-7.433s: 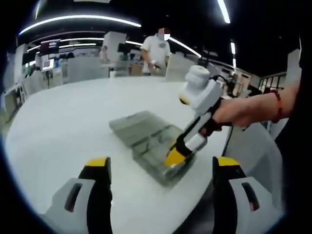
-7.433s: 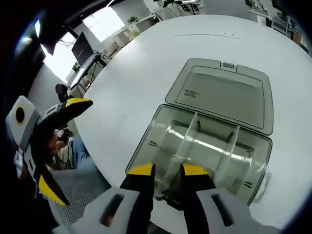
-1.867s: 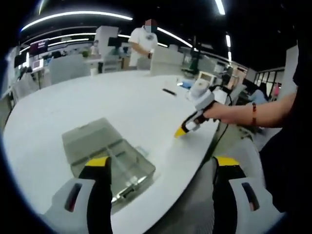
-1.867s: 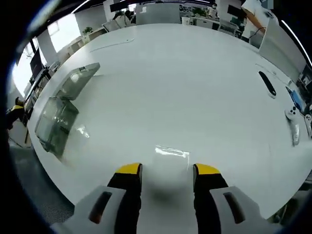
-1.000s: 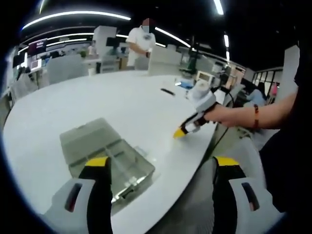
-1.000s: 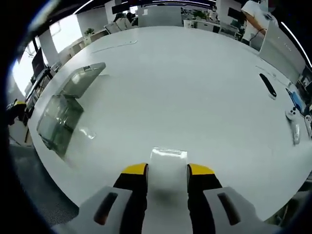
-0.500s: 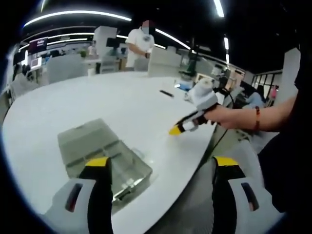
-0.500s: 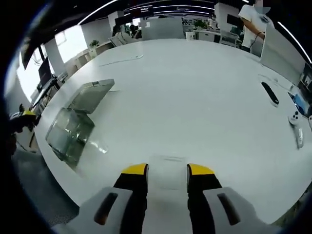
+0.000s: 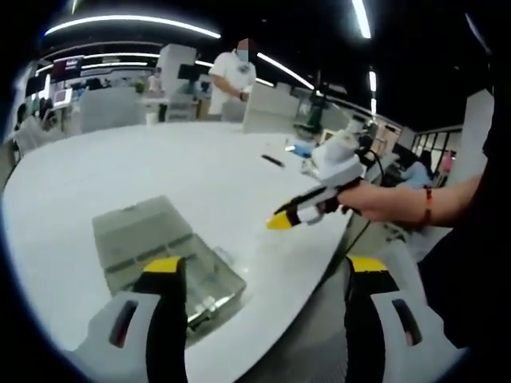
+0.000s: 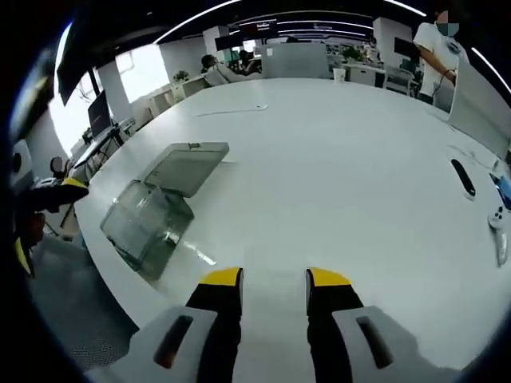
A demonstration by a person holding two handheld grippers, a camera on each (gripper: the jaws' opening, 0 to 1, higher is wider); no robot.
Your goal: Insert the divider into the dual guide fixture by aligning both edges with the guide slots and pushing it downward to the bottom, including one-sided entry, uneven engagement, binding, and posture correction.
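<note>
Holding thin clear divider (image 10: 273, 297), faintly visible, clamped in right hand-held gripper (image 10: 273, 276); light, stiff, slippery: grip top edge centrally. Left hand-held gripper (image 9: 265, 265) apart, empty.

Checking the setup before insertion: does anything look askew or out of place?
The clear box sits at the table edge, lid open. The right gripper holds a clear divider away from it. Nothing looks spilled or damaged.

One clear plastic box (image 10: 154, 209) with open lid, on one white table (image 10: 335, 167). Two tongs: left (image 9: 257, 270) and right (image 10: 273, 278), the latter gripping one transparent divider (image 10: 273, 289). One dark remote-like object (image 10: 463, 177), one white controller (image 10: 500, 223), one standing person in white shirt (image 9: 231, 76).
</note>
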